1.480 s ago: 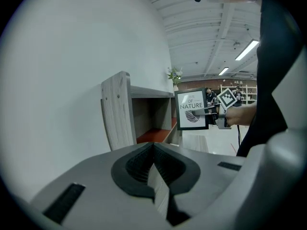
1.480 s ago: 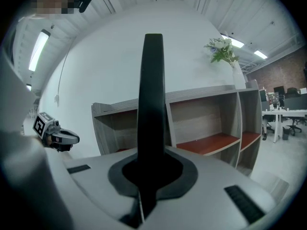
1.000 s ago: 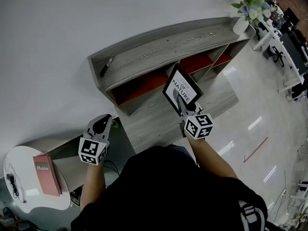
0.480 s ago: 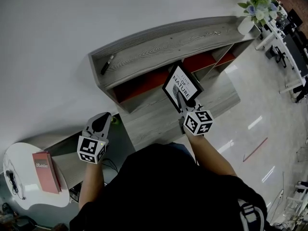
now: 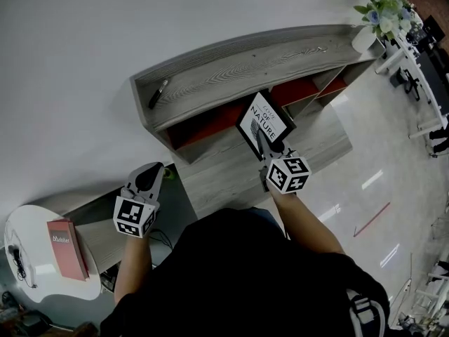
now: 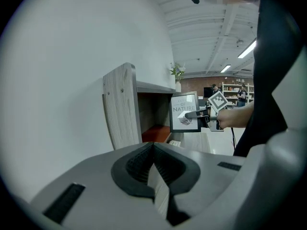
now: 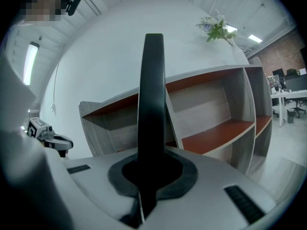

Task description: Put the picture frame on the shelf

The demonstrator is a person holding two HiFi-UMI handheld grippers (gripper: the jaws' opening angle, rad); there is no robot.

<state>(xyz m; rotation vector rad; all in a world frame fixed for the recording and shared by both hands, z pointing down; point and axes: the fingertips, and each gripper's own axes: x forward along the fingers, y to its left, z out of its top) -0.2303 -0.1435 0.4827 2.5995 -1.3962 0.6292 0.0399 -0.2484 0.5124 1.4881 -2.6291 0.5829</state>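
- Since a second ago the right claw (image 5: pixel 261 140) has carried the black-rimmed picture frame with the white "NATURE" print (image 5: pixel 265 121) slightly closer to the grey wood-grain shelf unit with red-orange inner boards (image 5: pixel 231 69). The left claw (image 5: pixel 149 180) has kept its place.
- Right claw: clenched on the frame's lower edge. The frame is upright and shows edge-on in the right gripper view.
- Frame location: in the air just in front of the shelf unit's middle opening, above its low front step.
- Left claw: clenched, nothing in it, off the shelf unit's left end, well apart from the frame.
- Shelf unit top: slim dark pen-like object (image 5: pixel 158 93) near the left end, white vase of flowers (image 5: pixel 365 37) at the right end.
- Round white surface (image 5: pixel 28 241) with a red book (image 5: pixel 68 258), beyond the shelf unit's left end.
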